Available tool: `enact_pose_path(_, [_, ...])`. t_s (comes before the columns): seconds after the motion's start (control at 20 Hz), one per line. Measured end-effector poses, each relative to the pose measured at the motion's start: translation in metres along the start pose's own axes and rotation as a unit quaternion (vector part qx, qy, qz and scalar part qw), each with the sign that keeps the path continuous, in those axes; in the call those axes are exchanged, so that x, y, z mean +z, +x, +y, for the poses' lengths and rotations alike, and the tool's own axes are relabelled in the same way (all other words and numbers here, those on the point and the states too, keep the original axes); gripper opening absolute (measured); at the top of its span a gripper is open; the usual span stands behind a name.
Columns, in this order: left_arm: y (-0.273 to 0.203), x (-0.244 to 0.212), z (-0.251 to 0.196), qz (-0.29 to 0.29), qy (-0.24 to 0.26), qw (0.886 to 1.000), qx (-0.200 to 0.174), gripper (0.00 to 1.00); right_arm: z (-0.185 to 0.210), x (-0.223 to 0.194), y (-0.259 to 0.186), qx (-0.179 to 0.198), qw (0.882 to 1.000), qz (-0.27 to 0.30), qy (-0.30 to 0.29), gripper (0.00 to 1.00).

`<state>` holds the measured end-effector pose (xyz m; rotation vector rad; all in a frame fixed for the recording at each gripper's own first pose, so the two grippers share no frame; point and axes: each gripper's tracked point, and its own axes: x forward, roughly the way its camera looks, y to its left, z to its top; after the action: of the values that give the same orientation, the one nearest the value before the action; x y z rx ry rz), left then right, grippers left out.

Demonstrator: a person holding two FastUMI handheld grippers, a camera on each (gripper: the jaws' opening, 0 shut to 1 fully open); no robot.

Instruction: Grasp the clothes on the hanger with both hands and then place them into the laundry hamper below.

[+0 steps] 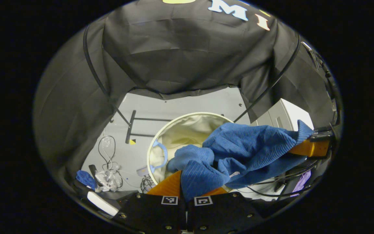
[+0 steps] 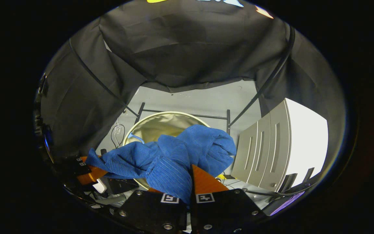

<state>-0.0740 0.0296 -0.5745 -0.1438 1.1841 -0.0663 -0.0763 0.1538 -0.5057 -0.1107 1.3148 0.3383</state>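
In the left gripper view, a tangle of cables (image 1: 109, 162) lies on the grey floor (image 1: 180, 104) at lower left, beside a dark stand base (image 1: 131, 126). Right of it, at centre, the hamper (image 1: 161, 136) stands open, its pale lining and a blue handle (image 1: 161, 156) showing. The left gripper (image 1: 187, 190) at bottom centre is closed on a fold of the blue garment (image 1: 248, 146), cloth bunched between both fingers. The garment stretches from there to the right, over the hamper's near rim, to the right gripper (image 1: 310, 146) at the frame's right edge, which has its other end; how its fingers stand cannot be told from here. A white cabinet (image 1: 287, 113) sits behind it.

In the right gripper view, the left gripper (image 2: 88, 174) shows at lower left with the garment's (image 2: 174, 152) end on it. The cloth spans to the centre, above the hamper (image 2: 148, 125) mouth. The right gripper (image 2: 188, 191) at bottom centre is clamped on a hanging fold. The cabinet (image 2: 271, 146) stands at right.
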Motion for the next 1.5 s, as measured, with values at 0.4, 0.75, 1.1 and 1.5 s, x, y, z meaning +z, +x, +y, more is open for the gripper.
enact_pose_path(0.4, [-0.028, 0.015, -0.007, -0.04, -0.007, 0.999, -0.023, 0.34, 0.015, -0.014, -0.024, 0.038, 0.999, 0.025, 0.025, 0.23])
enact_pose_path(0.75, [-0.076, -0.002, -0.001, -0.077, -0.025, 0.997, -0.005, 0.95, -0.001, 0.0, -0.06, 0.017, 0.999, -0.026, 0.023, 0.96])
enact_pose_path(1.1, [-0.147, 0.006, -0.018, -0.132, -0.053, 0.988, 0.061, 0.93, -0.047, 0.05, -0.128, 0.028, 0.989, -0.148, 0.003, 0.96])
enact_pose_path(1.5, [-0.291, 0.092, -0.11, -0.308, -0.072, 0.941, 0.121, 0.95, -0.155, 0.093, -0.248, 0.027, 0.946, -0.319, 0.054, 0.96])
